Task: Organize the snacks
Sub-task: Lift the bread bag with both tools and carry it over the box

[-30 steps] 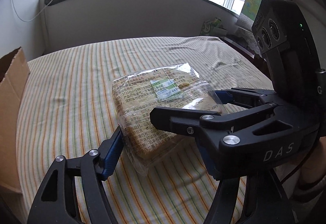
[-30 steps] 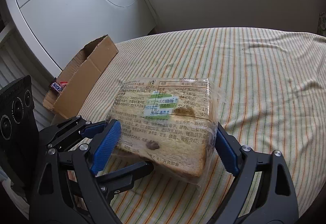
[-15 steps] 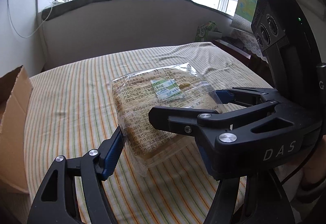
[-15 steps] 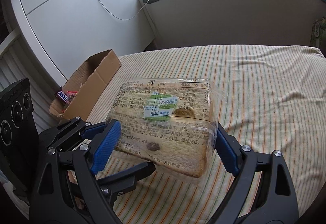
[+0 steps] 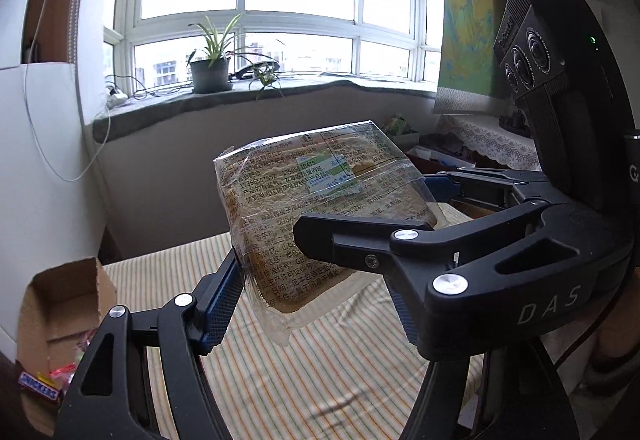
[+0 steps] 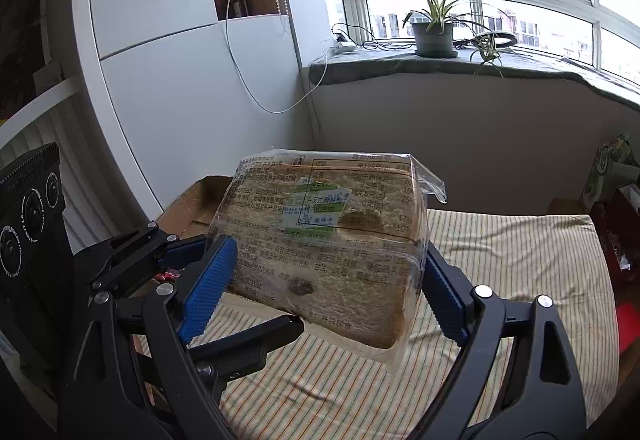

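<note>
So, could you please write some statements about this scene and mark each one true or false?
1. Both grippers hold the bread package. True.
2. The bread package lies flat on the striped cloth. False: it is lifted above it.
3. The cardboard box contains a Snickers bar. True.
4. The windowsill is bare. False: a potted plant stands there.
</note>
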`<action>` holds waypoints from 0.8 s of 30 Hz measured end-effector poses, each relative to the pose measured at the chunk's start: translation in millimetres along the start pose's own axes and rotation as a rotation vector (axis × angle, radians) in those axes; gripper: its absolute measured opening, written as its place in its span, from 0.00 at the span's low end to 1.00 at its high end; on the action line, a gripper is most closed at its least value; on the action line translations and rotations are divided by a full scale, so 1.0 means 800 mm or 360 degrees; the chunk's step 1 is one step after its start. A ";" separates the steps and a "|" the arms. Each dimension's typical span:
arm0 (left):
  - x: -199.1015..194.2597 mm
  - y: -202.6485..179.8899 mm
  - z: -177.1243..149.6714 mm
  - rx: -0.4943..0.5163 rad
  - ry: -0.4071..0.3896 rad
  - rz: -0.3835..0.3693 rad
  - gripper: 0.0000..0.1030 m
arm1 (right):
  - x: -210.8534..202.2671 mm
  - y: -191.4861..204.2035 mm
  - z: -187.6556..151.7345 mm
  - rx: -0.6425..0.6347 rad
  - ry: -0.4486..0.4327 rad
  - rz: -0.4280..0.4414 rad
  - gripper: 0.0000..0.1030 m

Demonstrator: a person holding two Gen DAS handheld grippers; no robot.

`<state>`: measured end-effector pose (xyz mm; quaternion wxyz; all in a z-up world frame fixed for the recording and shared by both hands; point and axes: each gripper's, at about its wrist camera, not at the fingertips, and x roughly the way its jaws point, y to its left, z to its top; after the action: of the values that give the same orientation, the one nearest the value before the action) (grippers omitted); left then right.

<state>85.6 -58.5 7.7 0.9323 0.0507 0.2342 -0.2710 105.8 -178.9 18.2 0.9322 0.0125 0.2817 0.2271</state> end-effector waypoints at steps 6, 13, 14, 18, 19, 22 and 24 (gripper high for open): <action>-0.011 0.015 -0.015 -0.0042 -0.0014 0.0010 0.67 | 0.024 0.028 -0.002 -0.0031 0.0050 0.0025 0.88; -0.026 0.059 -0.043 -0.0153 0.0015 0.0083 0.67 | 0.085 0.084 -0.003 -0.0090 0.0152 0.0141 0.88; -0.030 0.069 -0.048 -0.0174 0.0020 0.0101 0.67 | 0.096 0.095 -0.003 -0.0104 0.0168 0.0165 0.88; -0.050 0.113 -0.073 -0.0266 0.0038 0.0191 0.67 | 0.141 0.143 -0.005 -0.0164 0.0227 0.0277 0.88; -0.055 0.123 -0.079 -0.0287 0.0044 0.0218 0.67 | 0.152 0.155 -0.004 -0.0175 0.0239 0.0307 0.88; -0.069 0.159 -0.091 -0.0342 0.0064 0.0306 0.67 | 0.183 0.192 -0.002 -0.0208 0.0264 0.0393 0.88; -0.080 0.179 -0.099 -0.0369 0.0073 0.0362 0.67 | 0.198 0.212 0.001 -0.0227 0.0268 0.0438 0.88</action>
<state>81.4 111.4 -37.1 0.9509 -0.0251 0.2780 -0.1337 152.4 41.1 -38.1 0.8639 -0.0343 0.3377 0.3721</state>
